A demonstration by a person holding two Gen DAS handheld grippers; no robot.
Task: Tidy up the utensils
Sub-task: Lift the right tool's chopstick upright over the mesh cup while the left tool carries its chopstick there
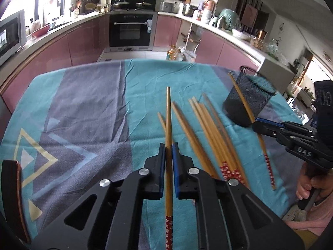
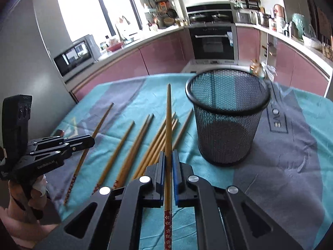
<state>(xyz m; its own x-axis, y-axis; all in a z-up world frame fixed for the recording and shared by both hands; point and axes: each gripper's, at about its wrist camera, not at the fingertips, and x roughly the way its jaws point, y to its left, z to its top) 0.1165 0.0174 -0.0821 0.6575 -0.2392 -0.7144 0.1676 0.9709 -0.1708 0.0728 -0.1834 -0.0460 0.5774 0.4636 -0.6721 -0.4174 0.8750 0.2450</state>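
Note:
Several wooden chopsticks (image 1: 210,129) with red flowered ends lie on the blue tablecloth, also seen in the right wrist view (image 2: 145,141). My left gripper (image 1: 168,145) is shut on one chopstick (image 1: 168,114), held above the cloth and pointing forward. My right gripper (image 2: 168,153) is shut on another chopstick (image 2: 168,114), just left of the black mesh cup (image 2: 226,116). The cup (image 1: 247,100) stands upright to the right of the loose chopsticks. Each gripper shows in the other's view, the right (image 1: 258,125) and the left (image 2: 91,141).
The tablecloth (image 1: 83,108) covers the table, whose far edge faces a kitchen with pink cabinets and an oven (image 1: 132,29). A dark chair back (image 1: 12,198) is at the left edge. Bags (image 1: 181,54) stand on the floor beyond the table.

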